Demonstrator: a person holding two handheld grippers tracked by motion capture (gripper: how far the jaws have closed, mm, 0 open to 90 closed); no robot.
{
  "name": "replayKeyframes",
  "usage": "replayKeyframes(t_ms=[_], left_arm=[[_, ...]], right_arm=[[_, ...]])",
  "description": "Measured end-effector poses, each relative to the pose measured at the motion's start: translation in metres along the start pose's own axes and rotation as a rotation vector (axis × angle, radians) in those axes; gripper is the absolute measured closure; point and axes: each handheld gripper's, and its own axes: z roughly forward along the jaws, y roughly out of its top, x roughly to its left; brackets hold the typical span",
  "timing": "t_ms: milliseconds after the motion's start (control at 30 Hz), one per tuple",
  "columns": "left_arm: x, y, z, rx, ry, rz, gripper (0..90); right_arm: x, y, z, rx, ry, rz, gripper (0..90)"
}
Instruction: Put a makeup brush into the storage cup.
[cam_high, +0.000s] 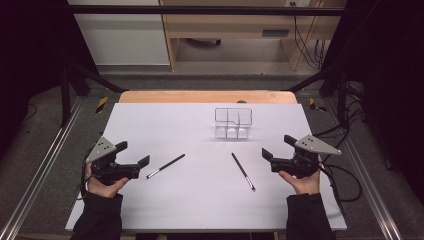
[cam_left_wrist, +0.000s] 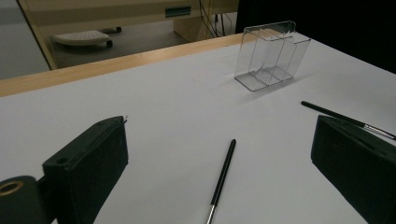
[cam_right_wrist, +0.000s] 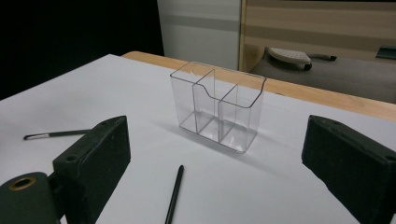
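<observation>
Left gripper (cam_high: 134, 153) & right gripper (cam_high: 277, 146) both have jaws wide apart, nothing between them, hovering near the table's front corners. Left brush (cam_high: 166, 166) lies just ahead of left gripper, right brush (cam_high: 243, 171) near right one. Clear organizer (cam_high: 233, 123) stands upright farther back on white table (cam_high: 150, 120), apart from both brushes.

- The organizer (cam_high: 233, 123) stands upright on the table (cam_high: 165, 205), toward its far edge, a little right of the middle.
- One brush (cam_high: 165, 166) lies nearer, left of the middle, just beside the left gripper (cam_high: 133, 156).
- The other brush (cam_high: 243, 171) lies right of the middle, near the right gripper (cam_high: 278, 146).
- The two brushes are well apart.
</observation>
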Motion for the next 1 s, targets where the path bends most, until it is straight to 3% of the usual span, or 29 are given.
replayKeyframes(t_ms=[500, 1000], left_arm=[[-0.0030, -0.0019, 0.0025, 0.018, 0.006, 0.006, 4.0], [-0.0059, -0.0056, 0.0078, 0.043, 0.004, 0.013, 4.1]], right_arm=[[-0.0027, -0.0047, -0.0002, 0.038, -0.020, 0.007, 7.8], [0.0061, -0.0011, 0.0039, 0.082, -0.025, -0.017, 8.3]])
